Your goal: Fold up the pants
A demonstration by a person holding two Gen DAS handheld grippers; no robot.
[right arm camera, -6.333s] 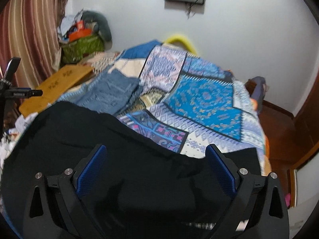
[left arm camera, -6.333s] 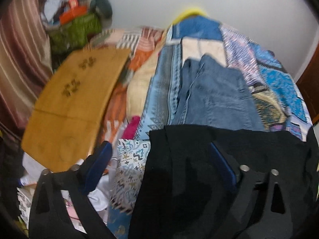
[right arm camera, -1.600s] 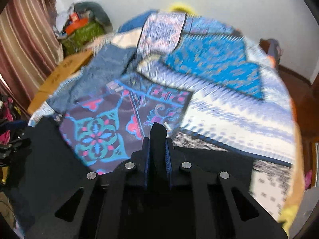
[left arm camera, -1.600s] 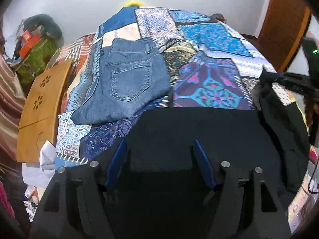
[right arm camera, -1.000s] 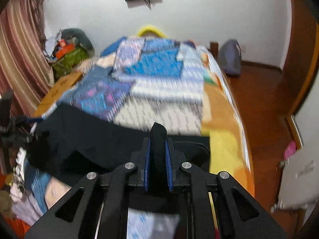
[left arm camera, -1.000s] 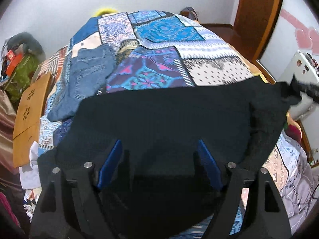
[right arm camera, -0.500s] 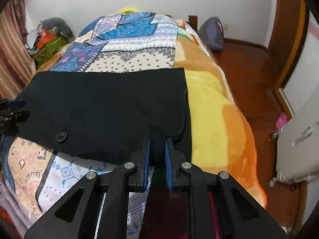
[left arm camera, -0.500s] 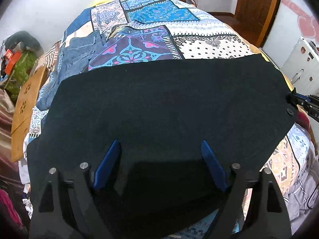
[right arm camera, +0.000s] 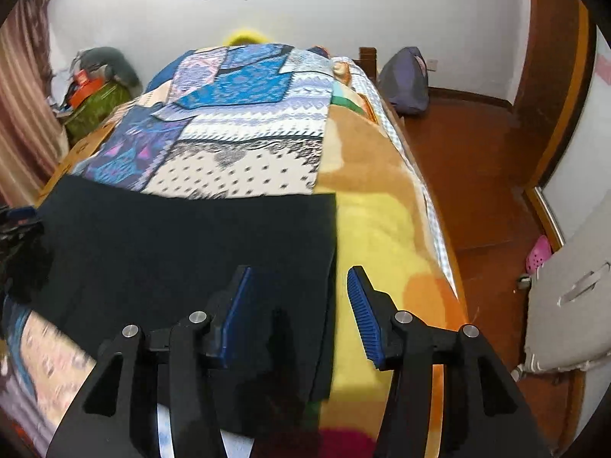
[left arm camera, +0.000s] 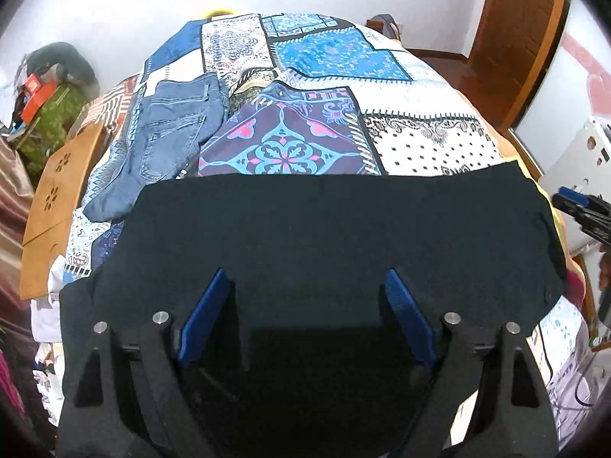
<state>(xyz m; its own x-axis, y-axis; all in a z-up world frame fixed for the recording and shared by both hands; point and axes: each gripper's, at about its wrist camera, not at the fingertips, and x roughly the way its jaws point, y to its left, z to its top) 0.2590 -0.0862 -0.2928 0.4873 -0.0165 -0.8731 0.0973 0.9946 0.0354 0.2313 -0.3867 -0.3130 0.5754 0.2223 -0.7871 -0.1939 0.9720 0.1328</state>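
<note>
Left wrist view looks down over the black pants (left arm camera: 324,236), spread flat and crosswise on the near end of the patchwork bedspread (left arm camera: 420,141), with folded blue jeans (left arm camera: 168,129) lying beyond them to the left. The left gripper (left arm camera: 305,316) stands wide open above the dark cloth and grips nothing. At the right edge of this view the right gripper (left arm camera: 580,210) shows just off the end of the pants.

From the right wrist view, the right gripper (right arm camera: 298,305) has its jaws opening; the edge of the pants (right arm camera: 191,240) lies between the blue pads, which no longer press on it, so it looks to be letting the cloth go.

My judgement is that the step in hand is laying the pants flat before a fold. To do it well, let the right end drop cleanly, check that the edges lie straight and unwrinkled, then take both corners of one end evenly (a lopsided pinch would skew the fold) and carry them across together.

Hard to make out: the pants are so dark that seams, legs and waistband barely show, though a small button (left arm camera: 547,293) near the right end hints at the waist. The near edge of the cloth is hidden behind both grippers' bodies, and the lower left of the right wrist view is blurred.
</note>
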